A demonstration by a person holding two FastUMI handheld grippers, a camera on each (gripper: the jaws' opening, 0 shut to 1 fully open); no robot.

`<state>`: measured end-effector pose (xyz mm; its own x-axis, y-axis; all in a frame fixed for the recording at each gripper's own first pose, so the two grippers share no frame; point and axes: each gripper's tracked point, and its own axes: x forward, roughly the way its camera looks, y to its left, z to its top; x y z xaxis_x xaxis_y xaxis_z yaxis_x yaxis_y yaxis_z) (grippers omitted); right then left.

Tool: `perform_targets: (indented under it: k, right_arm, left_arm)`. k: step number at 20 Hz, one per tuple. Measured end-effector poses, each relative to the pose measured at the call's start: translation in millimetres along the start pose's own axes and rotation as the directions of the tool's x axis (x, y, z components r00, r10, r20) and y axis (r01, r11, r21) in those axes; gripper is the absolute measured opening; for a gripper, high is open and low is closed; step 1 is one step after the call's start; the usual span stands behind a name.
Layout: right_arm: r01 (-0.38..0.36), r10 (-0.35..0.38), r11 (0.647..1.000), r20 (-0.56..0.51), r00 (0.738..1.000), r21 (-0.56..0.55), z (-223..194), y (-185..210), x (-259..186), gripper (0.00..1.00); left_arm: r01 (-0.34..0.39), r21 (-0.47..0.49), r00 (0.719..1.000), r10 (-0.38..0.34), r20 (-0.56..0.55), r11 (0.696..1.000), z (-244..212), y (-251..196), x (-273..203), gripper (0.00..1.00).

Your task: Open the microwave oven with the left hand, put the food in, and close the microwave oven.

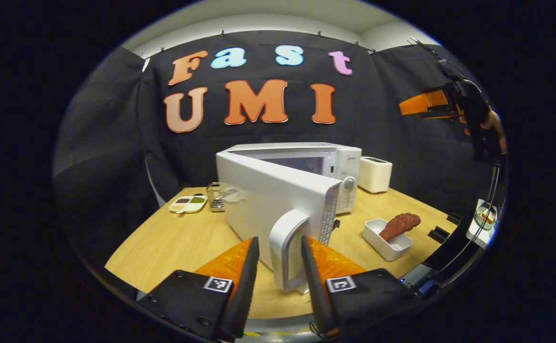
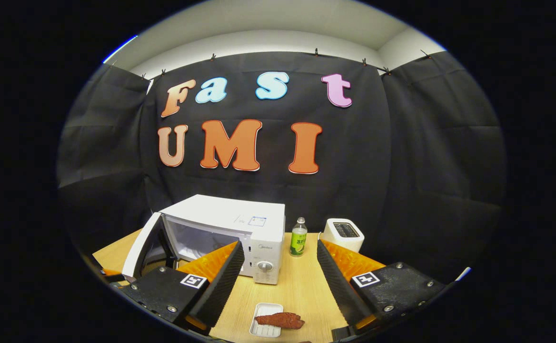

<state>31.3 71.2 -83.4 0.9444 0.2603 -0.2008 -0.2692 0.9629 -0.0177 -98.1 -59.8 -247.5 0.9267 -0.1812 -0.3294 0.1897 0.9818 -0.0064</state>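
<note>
The white microwave [image 1: 306,159] stands on the wooden table with its door [image 1: 259,190] swung about halfway out. My left gripper [image 1: 279,238] straddles the door handle [image 1: 285,252]: the right finger lies against it and a narrow gap shows at the left finger. A reddish-brown piece of food [image 1: 400,225] lies in a white tray [image 1: 386,243] to the microwave's right. In the right gripper view the microwave [image 2: 230,221], its open door [image 2: 137,252] and the food [image 2: 280,320] show. My right gripper [image 2: 280,244] hangs open above the tray [image 2: 264,328], holding nothing.
A white toaster [image 1: 374,174] stands right of the microwave and a green bottle [image 2: 299,237] behind it. A divided plate [image 1: 188,204] and a small glass item [image 1: 216,195] sit at the left. The right gripper [image 1: 442,102] is held up by a hand [image 1: 494,126].
</note>
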Motion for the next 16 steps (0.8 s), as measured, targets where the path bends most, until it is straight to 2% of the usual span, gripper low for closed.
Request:
perform_targets:
  k: [1,3,4,9,16]
  right_arm:
    - [-0.01,0.01,1.0,-0.003,1.0,0.007,-3,2,2,0.95]
    - [-0.027,0.027,0.999,-0.013,1.0,0.02,-10,6,8,0.95]
    - [-0.034,0.035,0.999,-0.019,0.999,0.029,-12,7,10,0.95]
    - [-0.056,0.058,0.996,-0.021,0.998,0.075,-18,9,18,0.95]
    - [-0.031,0.031,0.988,0.001,1.0,0.151,-19,-11,25,0.95]
  left_arm:
    - [-0.034,-0.011,0.999,0.034,-0.006,0.999,1,11,-9,0.81]
    - [-0.084,-0.034,0.996,0.084,-0.006,0.996,6,29,-25,0.98]
    - [-0.098,-0.033,0.995,0.098,-0.006,0.995,8,33,-32,1.0]
    - [-0.176,-0.023,0.984,0.177,0.035,0.984,41,57,-54,0.98]
    - [-0.27,-0.02,0.959,0.27,0.084,0.963,86,98,-61,0.98]
